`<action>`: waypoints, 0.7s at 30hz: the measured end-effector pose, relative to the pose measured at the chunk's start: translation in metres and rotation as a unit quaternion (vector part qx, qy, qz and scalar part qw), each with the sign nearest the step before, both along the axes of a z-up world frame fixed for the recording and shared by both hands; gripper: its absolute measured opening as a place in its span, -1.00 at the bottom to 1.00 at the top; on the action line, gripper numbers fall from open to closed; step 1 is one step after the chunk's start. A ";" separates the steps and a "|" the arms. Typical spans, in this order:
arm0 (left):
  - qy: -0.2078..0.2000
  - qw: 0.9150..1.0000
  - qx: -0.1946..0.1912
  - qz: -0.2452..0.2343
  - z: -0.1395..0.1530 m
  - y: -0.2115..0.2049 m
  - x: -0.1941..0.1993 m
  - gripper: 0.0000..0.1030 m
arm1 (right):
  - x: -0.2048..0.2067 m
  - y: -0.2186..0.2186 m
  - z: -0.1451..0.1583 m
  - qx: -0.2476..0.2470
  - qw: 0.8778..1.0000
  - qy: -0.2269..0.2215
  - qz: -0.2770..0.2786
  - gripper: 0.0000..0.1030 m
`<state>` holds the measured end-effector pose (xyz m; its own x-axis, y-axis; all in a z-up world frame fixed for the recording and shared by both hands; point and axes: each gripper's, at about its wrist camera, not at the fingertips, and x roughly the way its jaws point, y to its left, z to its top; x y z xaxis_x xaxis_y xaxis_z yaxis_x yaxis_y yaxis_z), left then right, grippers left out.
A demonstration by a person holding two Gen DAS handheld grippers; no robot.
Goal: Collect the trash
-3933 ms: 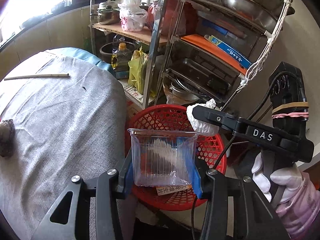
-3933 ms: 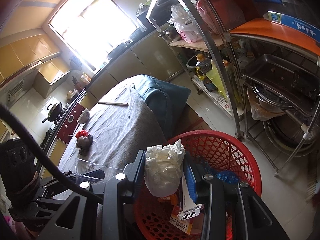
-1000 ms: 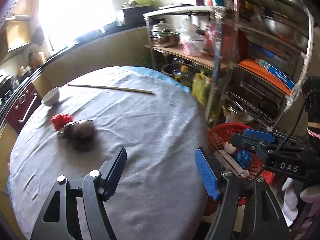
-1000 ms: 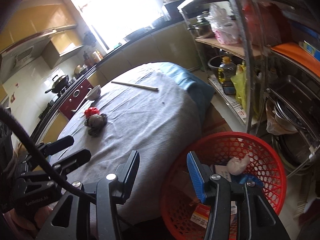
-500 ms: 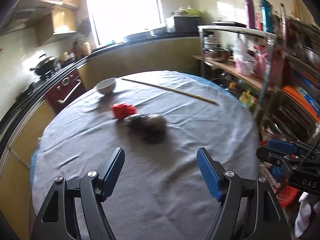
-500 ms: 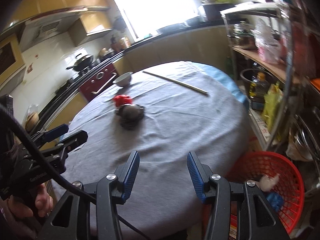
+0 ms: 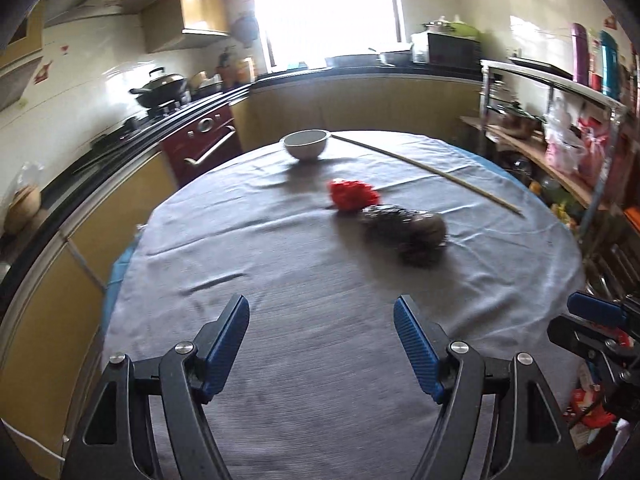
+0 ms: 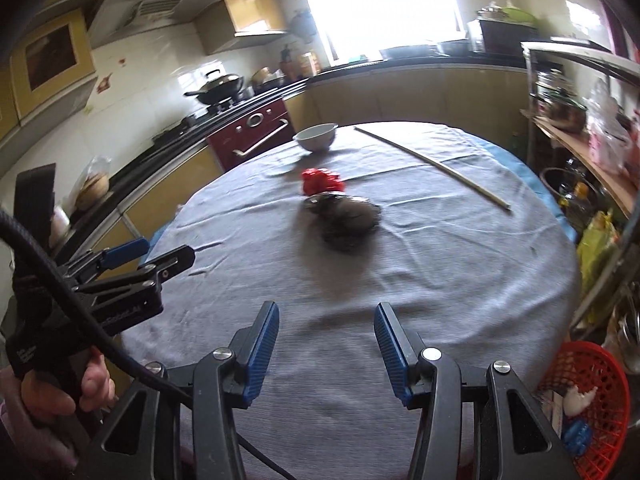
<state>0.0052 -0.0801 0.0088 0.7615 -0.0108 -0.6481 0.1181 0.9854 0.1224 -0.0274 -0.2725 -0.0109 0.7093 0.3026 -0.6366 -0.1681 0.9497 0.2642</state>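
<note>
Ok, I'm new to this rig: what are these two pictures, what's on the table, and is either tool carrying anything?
Each picture comes from a fisheye camera on a hand-held two-finger tool, looking forward along its blue-padded fingers. No robot arm; a person holds one tool in each hand.

The left tool fills the bottom of its own view, and the right tool the bottom of its own. Both are open and carry nothing. Each also appears at the edge of the other's picture.

On the grey-clothed round table lie a red crumpled wad touching a dark crumpled lump, a white bowl farther back, and a long thin stick. The lump is too blurred to identify.

The red basket on the floor, low on the right of the right view, already holds trash.
</note>
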 end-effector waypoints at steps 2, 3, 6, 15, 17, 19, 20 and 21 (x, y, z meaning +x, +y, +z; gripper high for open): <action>-0.002 1.000 0.001 0.008 -0.001 0.009 -0.001 0.46 | 0.001 0.010 0.000 -0.006 1.000 -0.001 0.011 0.04; -0.002 1.000 0.002 0.013 -0.001 0.013 -0.002 0.46 | 0.002 0.017 0.000 -0.011 1.000 -0.002 0.018 0.04; -0.005 1.000 0.006 0.022 -0.001 0.023 -0.005 0.46 | 0.003 0.033 0.001 -0.021 0.999 -0.008 0.034 0.04; -0.002 0.999 0.006 0.047 -0.012 0.048 -0.004 0.58 | 0.037 0.056 -0.029 -0.024 0.999 -0.009 0.038 0.07; 0.003 0.999 0.002 0.052 -0.016 0.051 -0.002 0.58 | 0.045 0.058 -0.043 -0.026 0.999 0.001 0.034 0.07; 0.005 0.998 0.002 0.056 -0.018 0.054 -0.002 0.58 | 0.052 0.059 -0.056 -0.025 0.999 0.011 0.033 0.07; 0.005 0.998 0.003 0.058 -0.019 0.055 -0.001 0.58 | 0.055 0.059 -0.061 -0.025 0.999 0.015 0.032 0.07; 0.006 0.998 0.003 0.059 -0.020 0.056 -0.001 0.58 | 0.057 0.060 -0.066 -0.029 0.999 0.020 0.031 0.07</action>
<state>0.0043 -0.0238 -0.0117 0.7496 0.0823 -0.6567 0.0023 0.9919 0.1270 0.0298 -0.2123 -0.0770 0.6634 0.3075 -0.6822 -0.2179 0.9515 0.2171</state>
